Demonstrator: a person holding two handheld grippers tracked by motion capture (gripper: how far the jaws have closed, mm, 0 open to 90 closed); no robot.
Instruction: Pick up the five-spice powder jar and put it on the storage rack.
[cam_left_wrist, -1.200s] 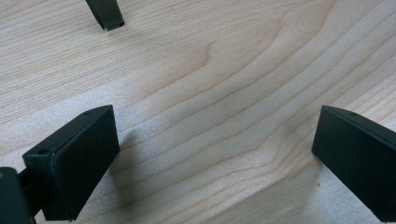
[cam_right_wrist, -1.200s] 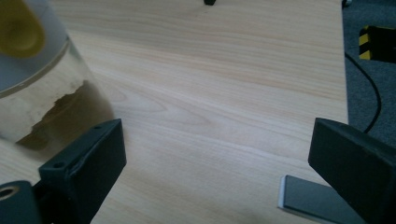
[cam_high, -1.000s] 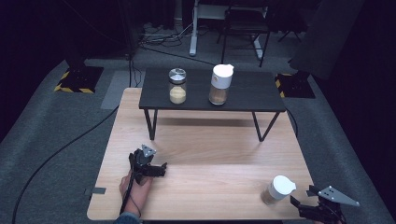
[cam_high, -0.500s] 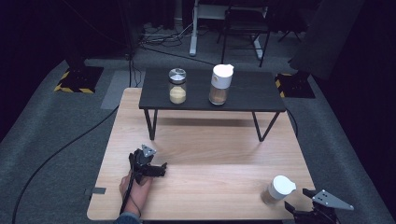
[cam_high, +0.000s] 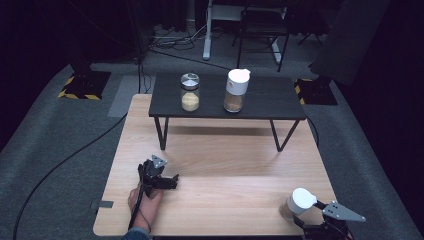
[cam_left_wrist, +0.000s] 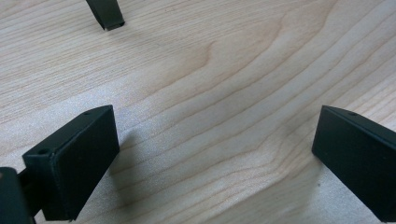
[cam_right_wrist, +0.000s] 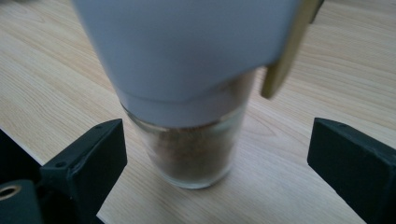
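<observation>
The white-capped spice jar (cam_right_wrist: 187, 93) stands upright near the tabletop's (cam_high: 225, 200) front right corner, and I have my right hand-held gripper (cam_right_wrist: 217, 163) spread wide on either side of its glass body, touching nothing, so I can close on it squarely. My left hand-held gripper (cam_left_wrist: 215, 158) rests wide and empty near the front left edge, out of the way.

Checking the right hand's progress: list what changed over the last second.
The right gripper drew back slightly toward the table's near edge, fingers open either side of the white-lidded jar, not gripping. The jar, the left gripper and the two jars on the black shelf stayed put.
</observation>
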